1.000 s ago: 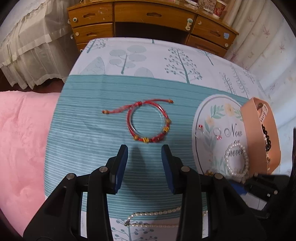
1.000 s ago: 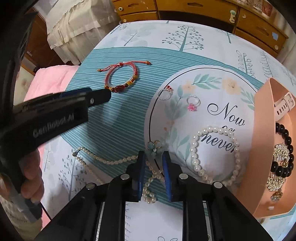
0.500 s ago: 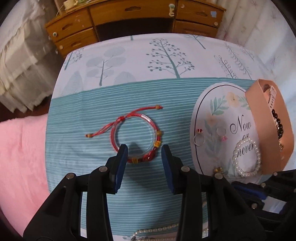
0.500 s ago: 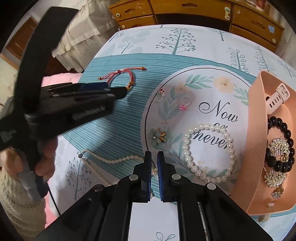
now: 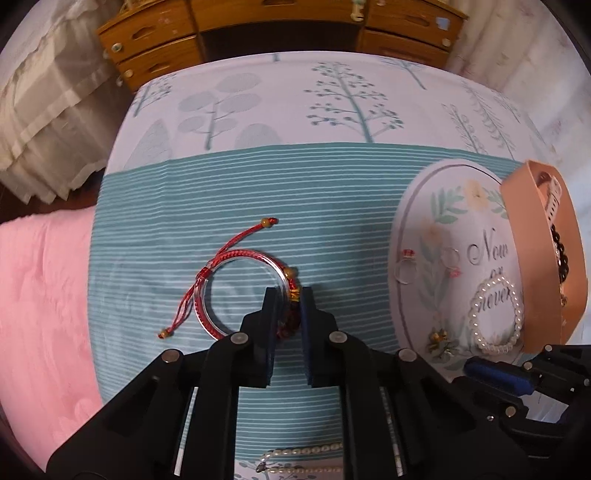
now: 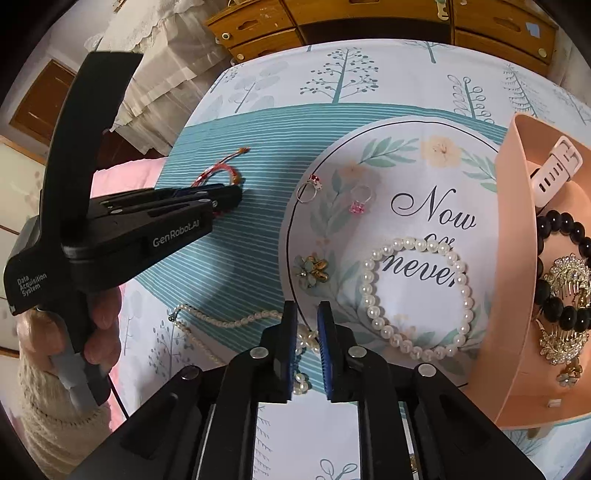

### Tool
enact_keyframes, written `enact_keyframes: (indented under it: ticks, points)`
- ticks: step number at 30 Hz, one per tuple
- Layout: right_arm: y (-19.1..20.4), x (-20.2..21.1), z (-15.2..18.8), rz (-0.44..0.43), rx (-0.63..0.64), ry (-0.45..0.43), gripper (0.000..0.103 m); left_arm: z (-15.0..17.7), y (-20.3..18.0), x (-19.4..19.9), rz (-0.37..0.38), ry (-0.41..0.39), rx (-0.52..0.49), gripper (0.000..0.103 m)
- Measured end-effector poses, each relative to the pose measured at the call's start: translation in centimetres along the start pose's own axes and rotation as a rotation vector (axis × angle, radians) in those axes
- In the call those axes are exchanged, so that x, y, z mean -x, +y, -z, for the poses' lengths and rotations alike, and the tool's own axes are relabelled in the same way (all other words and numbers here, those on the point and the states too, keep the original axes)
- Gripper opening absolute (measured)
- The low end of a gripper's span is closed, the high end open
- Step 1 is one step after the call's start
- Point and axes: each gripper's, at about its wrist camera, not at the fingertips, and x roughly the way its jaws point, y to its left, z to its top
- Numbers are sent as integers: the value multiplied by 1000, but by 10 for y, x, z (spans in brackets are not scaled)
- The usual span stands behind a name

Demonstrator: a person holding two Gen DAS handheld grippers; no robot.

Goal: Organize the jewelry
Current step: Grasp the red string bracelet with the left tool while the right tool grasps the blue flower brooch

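A red cord bracelet [image 5: 221, 266] with gold and red beads lies on the teal striped cloth. My left gripper [image 5: 287, 295] is shut on its beaded right side; it also shows in the right wrist view [image 6: 232, 194]. My right gripper [image 6: 307, 314] is narrowly parted around a long pearl necklace [image 6: 229, 323] at the round mat's near edge; whether it pinches the pearls is unclear. A peach tray [image 6: 513, 258] at the right holds a black bead bracelet [image 6: 569, 229], a white watch strap [image 6: 554, 171] and gold brooches.
The round printed mat [image 6: 406, 155] carries a pearl bracelet [image 6: 417, 295], two rings [image 6: 308, 190] and a flower brooch [image 6: 312, 269]. A wooden dresser [image 5: 280, 26] stands behind the table. A pink blanket [image 5: 40, 295] lies left.
My left gripper moved forward and right onto the red bracelet's beads and closed on them. My right gripper opened slightly over the pearl necklace.
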Motion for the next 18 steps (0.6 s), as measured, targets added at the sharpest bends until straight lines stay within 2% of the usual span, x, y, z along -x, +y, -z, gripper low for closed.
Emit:
enact_keyframes:
  ticks: [2,4,5,11,17,18]
  points:
    - [2,1,-2,23,2,-16,22,3,5,2,6,3,12,10]
    - [4,2,-4,52,10,-36,35,5,9,3,16,5,25,10]
    - [5,3,-5,63,12,-50,38,6,11,4,18,5,28,10]
    - [11,0,-12,61,32,-106,39,13,11,6,11,-2,33,11]
    - [27,-17,-13,153,109,-130,38,18,10,9,5,-21,43,11]
    - [31,-18,-13,183,134,-127,34,18,10,8,3,-26,42,10]
